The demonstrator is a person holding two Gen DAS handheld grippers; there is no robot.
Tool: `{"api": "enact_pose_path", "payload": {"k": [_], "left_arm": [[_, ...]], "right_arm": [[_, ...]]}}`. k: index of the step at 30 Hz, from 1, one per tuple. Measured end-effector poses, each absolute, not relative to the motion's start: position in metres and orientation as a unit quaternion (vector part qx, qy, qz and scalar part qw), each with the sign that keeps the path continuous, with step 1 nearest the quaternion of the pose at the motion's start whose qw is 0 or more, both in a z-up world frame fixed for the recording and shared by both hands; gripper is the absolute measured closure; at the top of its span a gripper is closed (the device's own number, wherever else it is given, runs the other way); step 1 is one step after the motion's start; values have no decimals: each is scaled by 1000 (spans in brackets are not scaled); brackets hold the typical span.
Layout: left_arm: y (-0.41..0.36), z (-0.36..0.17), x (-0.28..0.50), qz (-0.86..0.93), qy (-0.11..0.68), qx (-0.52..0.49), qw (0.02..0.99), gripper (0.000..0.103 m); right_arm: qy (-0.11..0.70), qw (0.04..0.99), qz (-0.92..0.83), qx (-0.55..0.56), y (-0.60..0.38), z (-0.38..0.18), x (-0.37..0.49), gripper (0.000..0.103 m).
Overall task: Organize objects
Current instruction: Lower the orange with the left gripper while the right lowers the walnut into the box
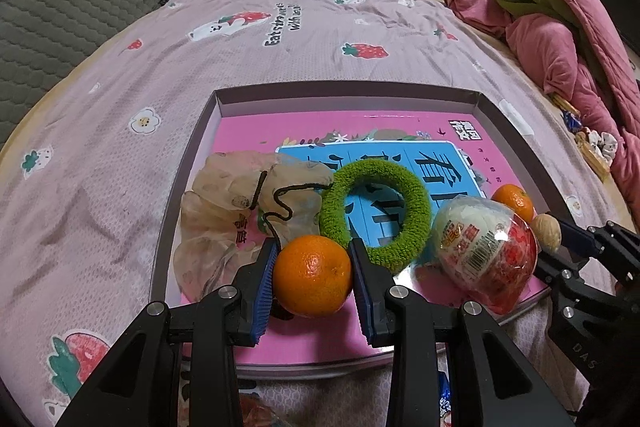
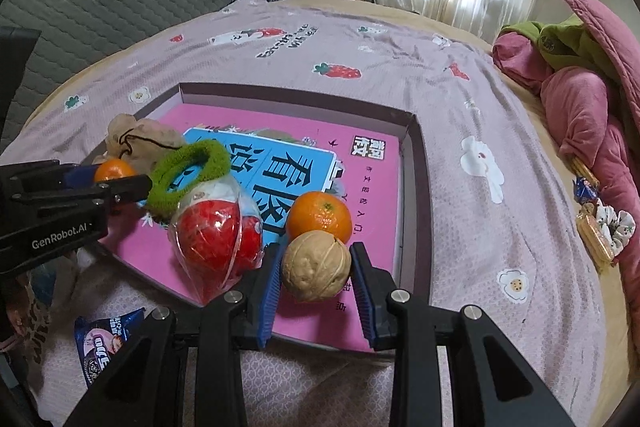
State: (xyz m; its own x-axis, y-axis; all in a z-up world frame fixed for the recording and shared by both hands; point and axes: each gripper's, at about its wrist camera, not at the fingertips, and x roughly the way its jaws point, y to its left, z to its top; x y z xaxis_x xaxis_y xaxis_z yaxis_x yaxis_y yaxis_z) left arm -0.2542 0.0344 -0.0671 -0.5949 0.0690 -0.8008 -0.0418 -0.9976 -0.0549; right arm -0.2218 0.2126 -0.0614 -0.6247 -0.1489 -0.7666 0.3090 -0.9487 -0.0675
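Observation:
A shallow box tray [image 1: 192, 163] with a pink book [image 1: 248, 135] in it lies on the bed. My left gripper [image 1: 314, 255] is shut on an orange [image 1: 312, 275] over the tray's near edge; it also shows in the right wrist view [image 2: 114, 171]. My right gripper [image 2: 316, 259] is shut on a walnut [image 2: 316, 265], seen too in the left wrist view [image 1: 546, 227]. In the tray lie a green fuzzy ring [image 1: 376, 215], a red-and-white plastic egg [image 1: 488, 251], a second orange [image 2: 319, 217] and a beige drawstring bag [image 1: 232, 199].
The lilac strawberry sheet [image 1: 280, 59] covers the bed. A pink and green quilt pile [image 1: 560, 39] lies at the right, with snack packets and a scrunchie [image 2: 600, 227] beside it. A blue snack packet [image 2: 102, 343] lies near the front. A grey headboard [image 1: 60, 7] stands at the left.

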Motion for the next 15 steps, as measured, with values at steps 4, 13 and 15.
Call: {"api": "enact_pose_path", "payload": {"k": [4, 13, 15], "left_arm": [[34, -68, -255, 894, -14, -447, 31, 67], [35, -70, -258, 895, -15, -445, 30, 67], [35, -70, -258, 895, -13, -444, 30, 67]], "right_arm": [[99, 128, -896, 413, 211, -64, -224, 69], [96, 114, -900, 410, 211, -70, -231, 69], [87, 119, -898, 414, 212, -71, -234, 69]]}}
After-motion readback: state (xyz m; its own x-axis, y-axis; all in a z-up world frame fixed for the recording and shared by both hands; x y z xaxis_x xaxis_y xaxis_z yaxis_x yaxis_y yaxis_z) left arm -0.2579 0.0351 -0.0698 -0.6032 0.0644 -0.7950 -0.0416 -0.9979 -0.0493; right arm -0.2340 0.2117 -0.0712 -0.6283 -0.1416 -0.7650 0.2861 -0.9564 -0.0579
